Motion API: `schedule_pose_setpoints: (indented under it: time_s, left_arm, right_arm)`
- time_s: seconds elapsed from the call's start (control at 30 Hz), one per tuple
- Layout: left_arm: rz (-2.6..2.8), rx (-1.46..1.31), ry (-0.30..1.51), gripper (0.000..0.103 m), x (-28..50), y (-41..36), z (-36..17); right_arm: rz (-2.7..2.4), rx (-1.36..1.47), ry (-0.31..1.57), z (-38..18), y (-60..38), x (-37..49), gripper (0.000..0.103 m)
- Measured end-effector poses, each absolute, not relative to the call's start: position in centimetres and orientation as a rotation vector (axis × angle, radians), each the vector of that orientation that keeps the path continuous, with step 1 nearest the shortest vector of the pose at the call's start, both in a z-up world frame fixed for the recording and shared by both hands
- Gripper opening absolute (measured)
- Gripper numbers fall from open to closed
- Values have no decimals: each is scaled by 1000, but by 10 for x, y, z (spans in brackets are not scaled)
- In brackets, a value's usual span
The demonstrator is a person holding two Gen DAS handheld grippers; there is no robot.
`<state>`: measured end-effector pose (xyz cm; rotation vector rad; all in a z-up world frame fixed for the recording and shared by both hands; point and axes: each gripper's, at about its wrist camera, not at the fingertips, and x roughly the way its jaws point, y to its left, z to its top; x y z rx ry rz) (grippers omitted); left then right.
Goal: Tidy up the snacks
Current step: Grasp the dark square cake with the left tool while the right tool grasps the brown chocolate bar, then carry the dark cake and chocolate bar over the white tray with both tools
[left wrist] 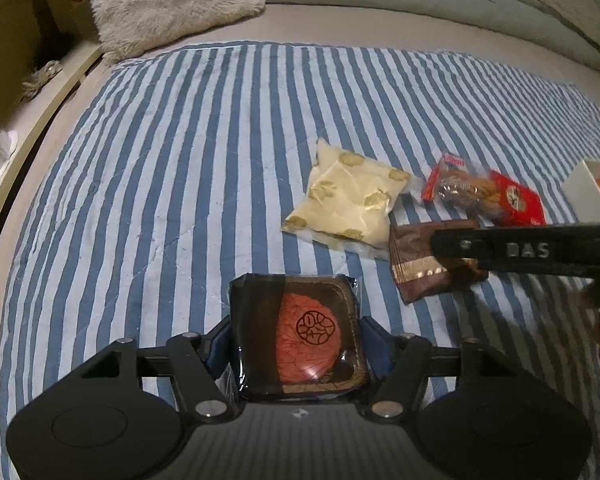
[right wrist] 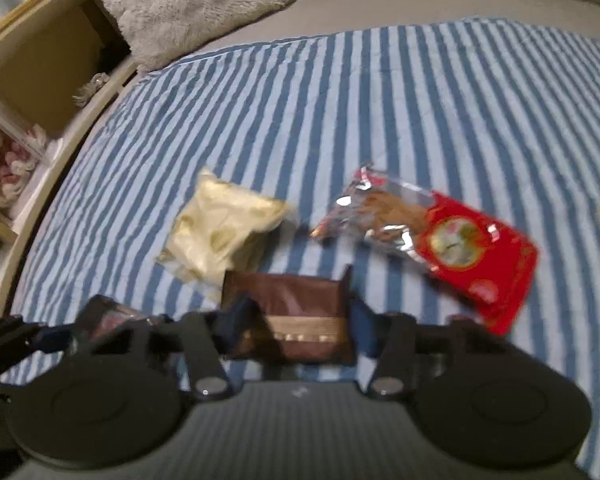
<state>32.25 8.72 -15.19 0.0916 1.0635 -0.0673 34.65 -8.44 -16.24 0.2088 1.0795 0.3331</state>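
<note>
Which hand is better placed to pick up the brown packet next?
The right. Its tool already straddles the brown packet, while the left tool is occupied holding the boxed round cake.

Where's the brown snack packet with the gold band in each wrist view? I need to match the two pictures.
Left wrist view: brown packet lies right of centre, partly under the right hand-held gripper.
Right wrist view: same packet, bottom centre, between that gripper's fingers.
Shared landmark: the cream pouch, just up and left of the packet.
</note>
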Motion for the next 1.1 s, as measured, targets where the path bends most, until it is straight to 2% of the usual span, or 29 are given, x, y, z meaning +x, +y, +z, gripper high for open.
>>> schedule_pose_setpoints:
  time_s: [0.1, 0.17, 0.2, 0.23, 0.27, 0.3, 0.77, 0.8, 0.83, 0.87, 0.9, 0.93, 1.1]
  left_arm:
    - [-59, 85, 1053, 66, 319, 85, -147]
    - [-56, 78, 1050, 66, 316, 84, -144]
    - [-57, 80, 1047, 66, 315, 83, -142]
    - [-57, 84, 1047, 66, 314, 83, -141]
    - [-58, 89, 1049, 66, 313, 82, -141]
    - [-63, 97, 1052, 66, 312, 81, -141]
    - [-79, 67, 1085, 66, 319, 92, -152]
    - [-78, 60, 1084, 66, 319, 92, -152]
    - [-76, 54, 1080, 66, 319, 93, -152]
    - [-72, 48, 1075, 66, 319, 94, -151]
    - [-67, 38, 1069, 66, 320, 95, -149]
    - [-56, 29, 1061, 66, 319, 96, -148]
    - [-25, 6, 1017, 66, 312, 99, -134]
  right_arm:
    - [336, 213, 1072, -157, -93, 344, 39]
    - [330, 210, 1064, -153, -97, 342, 39]
    - [324, 218, 1059, -151, -101, 338, 44]
    - [316, 235, 1054, -150, -103, 336, 64]
    - [311, 262, 1050, -150, -105, 335, 79]
    - [306, 278, 1048, -151, -106, 333, 103]
    - [256, 139, 1067, -172, -65, 333, 102]
    - [253, 150, 1066, -173, -67, 334, 99]
    - [249, 150, 1068, -172, -69, 334, 88]
    - [248, 133, 1069, -171, -69, 335, 81]
    - [251, 109, 1068, -169, -70, 335, 78]
    - [258, 95, 1065, -166, -71, 334, 67]
    - [271, 71, 1043, -153, -81, 328, 64]
